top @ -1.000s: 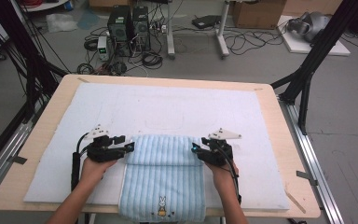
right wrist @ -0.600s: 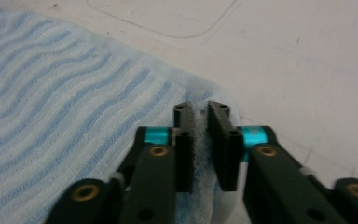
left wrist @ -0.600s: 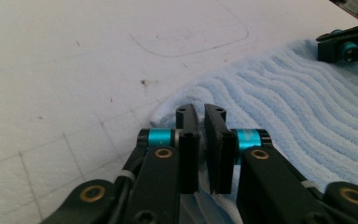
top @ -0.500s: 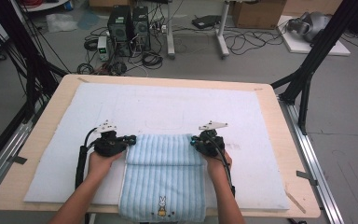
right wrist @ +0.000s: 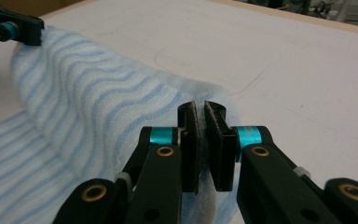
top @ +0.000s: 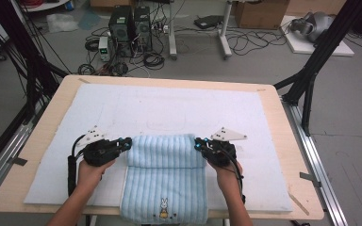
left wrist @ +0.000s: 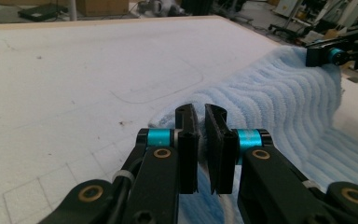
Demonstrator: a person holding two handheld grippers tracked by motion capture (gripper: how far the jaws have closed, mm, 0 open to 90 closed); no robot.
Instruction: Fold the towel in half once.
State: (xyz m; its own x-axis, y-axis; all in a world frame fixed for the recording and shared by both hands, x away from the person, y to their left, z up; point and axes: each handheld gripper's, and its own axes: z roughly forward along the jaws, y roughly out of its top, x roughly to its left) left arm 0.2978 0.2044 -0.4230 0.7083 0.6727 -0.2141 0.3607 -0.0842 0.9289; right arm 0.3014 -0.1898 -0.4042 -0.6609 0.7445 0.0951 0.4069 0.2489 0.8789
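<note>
High view: the blue striped towel (top: 164, 181) lay on the white mat (top: 169, 108) that covered the table (top: 287, 155), at the mat's near edge and midway along it. Its near end, bearing a small rabbit motif (top: 163, 207), hung just past that edge. Its far end was raised into a rounded fold. My left gripper (top: 125, 143) met the fold at its left corner, and my right gripper (top: 199, 145) met it at its right corner. Both of my hands lay on the mat, one on each side of the towel; the left hand (top: 90, 170) was just beside the towel's left edge.

Left gripper view: my jaws had just been closing and stood narrow, with a pinch of towel (left wrist: 279, 100) cloth pressed between the two pads. From that grip the ridged fabric rose away toward my other gripper (left wrist: 328, 55), which sat at the far corner of the same fold.

Right gripper view: my jaws had likewise just been closing and were nearly together, clamped on the towel (right wrist: 102, 98) corner. The lifted fold ran across to my left gripper (right wrist: 16, 30) at its opposite end, and bare mat (right wrist: 284, 60) lay beyond the fold.
</note>
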